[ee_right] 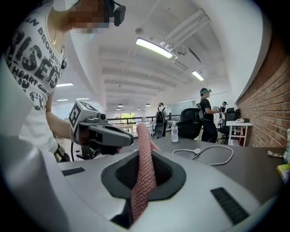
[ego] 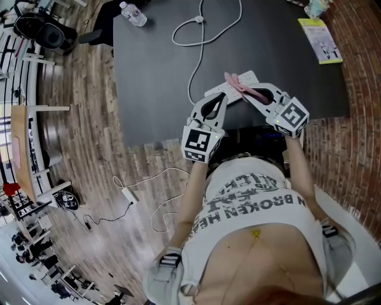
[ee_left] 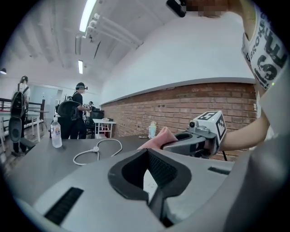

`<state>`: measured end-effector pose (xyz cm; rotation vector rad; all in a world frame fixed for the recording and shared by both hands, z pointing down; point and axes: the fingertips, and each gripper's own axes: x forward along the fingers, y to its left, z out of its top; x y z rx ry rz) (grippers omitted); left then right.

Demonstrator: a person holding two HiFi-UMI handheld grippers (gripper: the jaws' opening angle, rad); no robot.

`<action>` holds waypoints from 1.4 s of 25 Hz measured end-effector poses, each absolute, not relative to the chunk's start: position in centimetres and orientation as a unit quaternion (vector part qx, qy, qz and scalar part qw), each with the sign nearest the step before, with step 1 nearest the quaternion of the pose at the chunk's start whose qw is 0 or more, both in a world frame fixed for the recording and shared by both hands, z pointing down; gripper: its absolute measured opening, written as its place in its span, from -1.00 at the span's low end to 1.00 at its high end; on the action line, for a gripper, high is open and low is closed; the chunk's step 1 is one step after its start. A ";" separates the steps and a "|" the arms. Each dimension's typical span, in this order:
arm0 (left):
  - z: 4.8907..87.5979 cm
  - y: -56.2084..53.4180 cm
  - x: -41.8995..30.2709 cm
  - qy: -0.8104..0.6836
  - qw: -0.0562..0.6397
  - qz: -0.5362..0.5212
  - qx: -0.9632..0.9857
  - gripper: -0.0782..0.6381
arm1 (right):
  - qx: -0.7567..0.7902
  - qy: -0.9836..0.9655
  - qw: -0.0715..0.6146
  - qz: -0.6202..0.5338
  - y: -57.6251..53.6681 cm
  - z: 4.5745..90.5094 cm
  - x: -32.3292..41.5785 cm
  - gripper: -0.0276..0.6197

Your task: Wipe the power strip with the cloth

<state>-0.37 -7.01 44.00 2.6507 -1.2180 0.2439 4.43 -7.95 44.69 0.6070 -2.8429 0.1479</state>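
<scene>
A white power strip [ego: 228, 90] lies near the front edge of the black table [ego: 155, 71]. Its cord [ego: 196, 65] runs off toward the back. A pink cloth [ego: 240, 84] drapes across the strip. My right gripper [ego: 255, 96] is shut on the cloth; in the right gripper view the cloth [ee_right: 144, 163] rises out from between the jaws. My left gripper [ego: 216, 99] is shut, with its tips at the strip's near left end. A sliver of white [ee_left: 147, 179] shows through the gap behind the tips; I cannot tell whether the jaws pinch anything.
A water bottle [ego: 132, 13] stands at the table's back left. A yellow-green booklet [ego: 321, 39] lies at the back right. A second strip with its cable [ego: 130, 195] lies on the wooden floor to the left. Several people stand far off.
</scene>
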 end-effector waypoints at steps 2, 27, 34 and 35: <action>42.7 -6.8 -0.2 -0.415 0.100 0.069 0.901 -0.76 | 0.213 -0.972 0.096 0.041 -7.5 43.1 4.4 -0.86; 36.7 -4.4 -0.4 -0.418 0.052 0.026 0.906 -0.76 | 0.242 -0.969 0.035 0.026 -4.5 36.9 3.4 -0.87; 36.5 -3.6 -0.7 -0.417 0.040 0.032 0.907 -0.76 | 0.242 -0.969 0.041 0.017 -4.1 36.6 3.3 -0.87; 36.4 -3.5 -0.7 -0.416 0.037 0.032 0.908 -0.76 | 0.244 -0.969 0.043 0.016 -4.0 36.5 3.4 -0.87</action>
